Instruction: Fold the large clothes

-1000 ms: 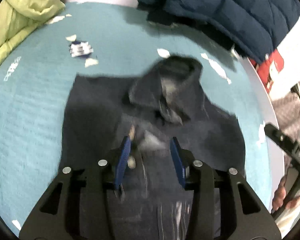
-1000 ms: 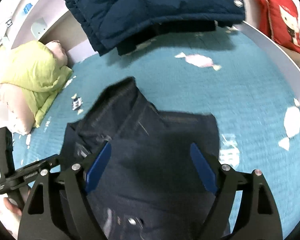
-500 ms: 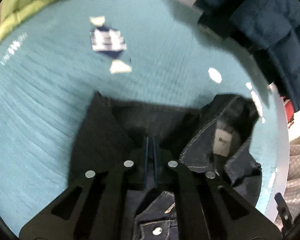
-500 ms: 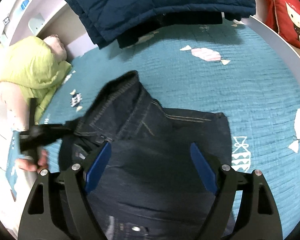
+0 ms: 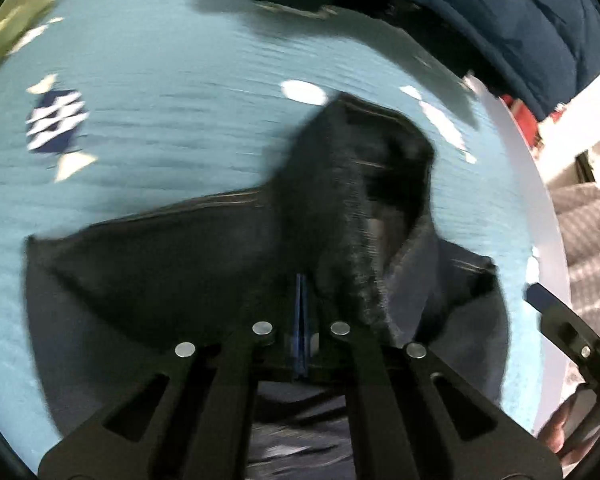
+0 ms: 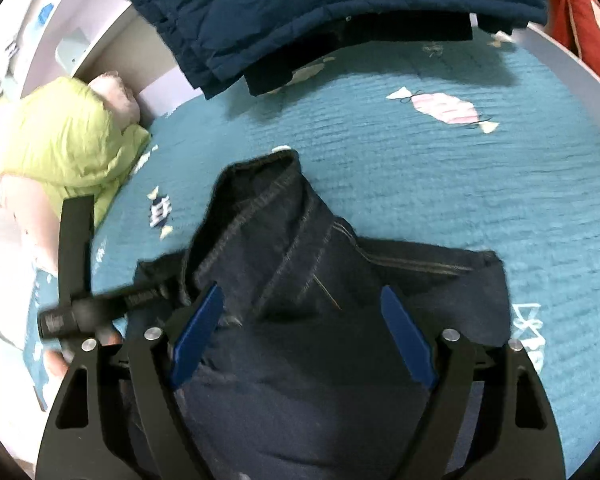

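A dark denim garment (image 5: 172, 264) lies crumpled on the teal bedspread (image 5: 160, 60). My left gripper (image 5: 302, 280) is shut, its blue pads pressed together on a fold of the denim, and the cloth rises in a ridge from the pads. In the right wrist view the same garment (image 6: 300, 400) shows a stitched, raised collar or hem (image 6: 260, 184). My right gripper (image 6: 300, 290) hovers over it with its jaws wide and closing; denim lies below and between them, and the pads do not press on it. The left gripper (image 6: 156, 294) reaches the denim's left edge there.
A navy puffer jacket (image 6: 300, 12) hangs over the far side of the bed. A lime-green jacket (image 6: 68, 140) lies at the left, a red cushion (image 6: 580, 20) at the far right. The bed's white rim (image 5: 532, 208) curves along the right.
My left gripper's jaws went from open to shut on the denim, and the view swung as it dragged the fold. The right gripper sank closer to the garment.
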Demonstrator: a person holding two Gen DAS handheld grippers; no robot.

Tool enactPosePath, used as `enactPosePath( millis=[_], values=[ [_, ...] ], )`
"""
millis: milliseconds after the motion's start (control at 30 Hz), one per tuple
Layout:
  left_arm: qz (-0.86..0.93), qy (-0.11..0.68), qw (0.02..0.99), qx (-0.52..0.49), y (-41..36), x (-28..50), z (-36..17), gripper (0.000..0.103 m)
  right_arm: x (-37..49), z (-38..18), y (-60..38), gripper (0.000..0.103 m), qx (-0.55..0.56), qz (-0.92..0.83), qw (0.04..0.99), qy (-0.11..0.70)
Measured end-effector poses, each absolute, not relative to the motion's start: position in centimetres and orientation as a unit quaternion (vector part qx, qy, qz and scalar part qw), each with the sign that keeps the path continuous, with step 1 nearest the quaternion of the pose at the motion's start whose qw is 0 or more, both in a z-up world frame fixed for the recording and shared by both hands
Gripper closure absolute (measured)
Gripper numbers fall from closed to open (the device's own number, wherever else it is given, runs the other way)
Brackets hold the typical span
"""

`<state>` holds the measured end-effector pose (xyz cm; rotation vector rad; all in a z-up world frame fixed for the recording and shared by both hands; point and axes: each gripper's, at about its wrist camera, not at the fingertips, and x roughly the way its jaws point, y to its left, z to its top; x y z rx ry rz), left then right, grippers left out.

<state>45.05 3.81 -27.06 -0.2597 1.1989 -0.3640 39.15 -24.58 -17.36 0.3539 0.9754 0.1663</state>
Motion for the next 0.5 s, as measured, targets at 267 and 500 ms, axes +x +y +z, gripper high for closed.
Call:
enactPosePath(
  millis=[267, 500],
  values=[
    [-0.170, 0.583, 0.784, -0.130, 0.0, 47.7, -31.0, 0.103, 43.1, -19.9, -23.9, 0.038, 0.176, 0.062, 0.850, 0.492],
    [-0.182, 0.568, 0.793, -0.124, 0.5, 47.4, -31.3, 0.103, 45.7, -24.5, -23.7, 0.079, 0.313, 0.144, 0.795, 0.499]
  ],
)
